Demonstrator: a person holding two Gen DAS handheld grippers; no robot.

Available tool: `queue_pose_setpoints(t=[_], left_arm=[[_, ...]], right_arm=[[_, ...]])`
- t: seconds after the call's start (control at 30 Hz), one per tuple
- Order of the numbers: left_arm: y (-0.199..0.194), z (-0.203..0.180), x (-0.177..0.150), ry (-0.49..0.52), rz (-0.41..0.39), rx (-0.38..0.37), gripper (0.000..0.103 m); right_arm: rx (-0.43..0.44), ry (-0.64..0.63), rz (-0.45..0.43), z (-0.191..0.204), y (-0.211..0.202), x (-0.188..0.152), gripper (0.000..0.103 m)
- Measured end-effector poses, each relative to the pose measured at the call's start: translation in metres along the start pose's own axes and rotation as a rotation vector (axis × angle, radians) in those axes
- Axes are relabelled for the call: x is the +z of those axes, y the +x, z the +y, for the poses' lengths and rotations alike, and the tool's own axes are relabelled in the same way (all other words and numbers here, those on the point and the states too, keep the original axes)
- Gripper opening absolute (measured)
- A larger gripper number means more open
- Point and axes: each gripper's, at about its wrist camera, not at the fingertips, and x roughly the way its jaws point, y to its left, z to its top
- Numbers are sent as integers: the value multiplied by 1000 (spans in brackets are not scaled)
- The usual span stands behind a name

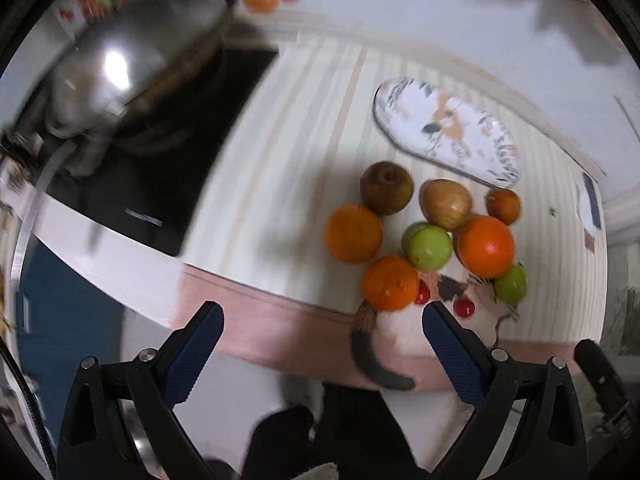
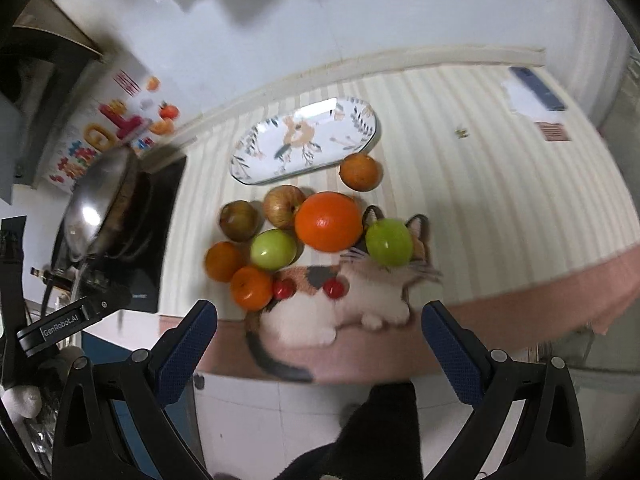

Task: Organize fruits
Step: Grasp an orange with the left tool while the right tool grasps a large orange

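the big orange [image 2: 328, 222] has a smooth, glossy skin with a bright highlight, and the green apples [image 2: 389, 242] shine the same way. the brownish apples [image 2: 239, 220] look duller. the oval plate [image 2: 256, 170] is glazed and reflective. the striped table mat [image 2: 460, 208] looks matt. the pan lid [image 2: 94, 196] is polished metal with a glare spot. the gripper fingers [image 2: 182, 354] carry rough, dimpled blue pads on matt black plastic. the cat [image 2: 360, 300] looks like fuzzy plush.

A white wall [image 2: 360, 12] backs a counter under a striped cloth [image 2: 480, 184]; at its left sit a black cooktop [image 1: 168, 168], a steel pan [image 1: 132, 60] and a bright poster [image 2: 92, 136]
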Motion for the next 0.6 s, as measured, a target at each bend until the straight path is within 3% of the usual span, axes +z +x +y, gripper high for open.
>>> queue_pose_setpoints(t=[0.1,0.27,0.43,0.5,0.6], left_arm=[[45,-3,24,-57,112,-25,97],[101,-11,48,-114,221,-16,94],[133,-19,54,-117,286,-11,84],[141,-21,53,-122,306,-20,65],[141,-20,53,-131,291,-21,64]], right_arm=[[3,-9,79,-7,51,32,103],[21,-12,191,-18,120,65,103],[54,-33,284,-19,160,81,103],[61,-42,308,-17,171,86,103],[76,-65,354,-10,188,89,101]])
